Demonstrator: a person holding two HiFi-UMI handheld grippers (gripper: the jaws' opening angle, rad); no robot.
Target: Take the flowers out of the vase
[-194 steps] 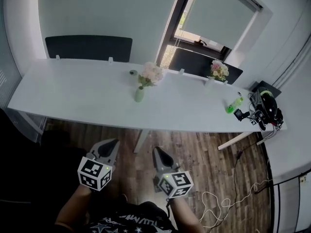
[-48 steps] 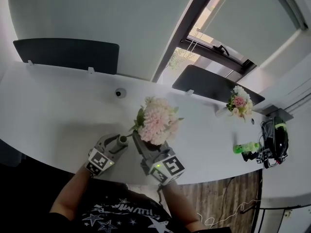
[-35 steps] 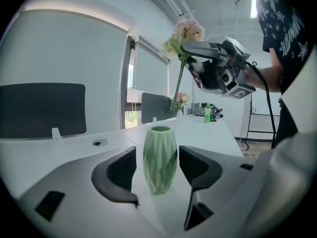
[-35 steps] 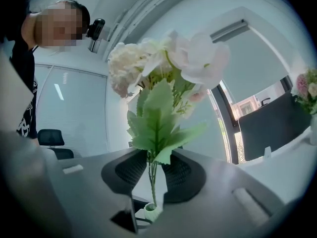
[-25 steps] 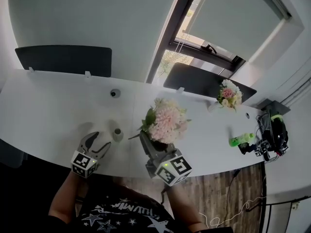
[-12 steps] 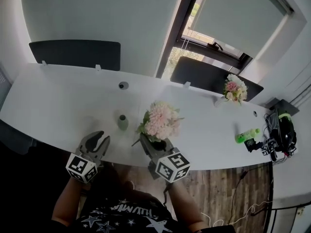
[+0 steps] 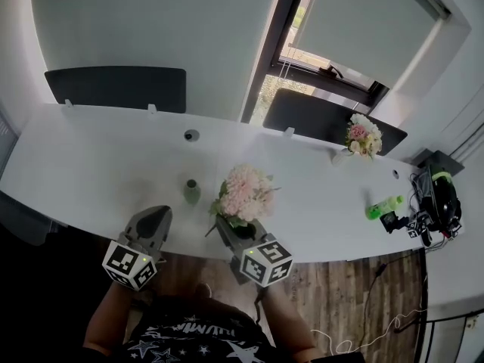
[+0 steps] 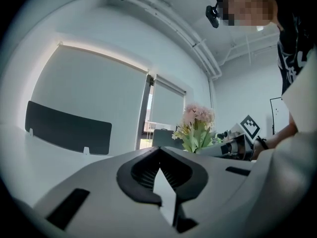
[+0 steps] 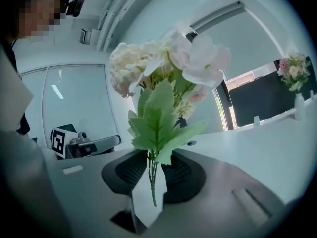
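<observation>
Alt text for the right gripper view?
The right gripper is clamped on the green stems of a pink-and-white flower bunch, held upright close to the camera. Behind it a white table carries a second bouquet at far right.

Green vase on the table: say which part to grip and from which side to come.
Grip the green vase round its body, level, from the near-left. It stands upright and free on the table, and the bouquet in the right tongs crowds its right side. The left tongs, shut and empty, must open first.

Soft even daylight, fisheye edges, dark vignette
</observation>
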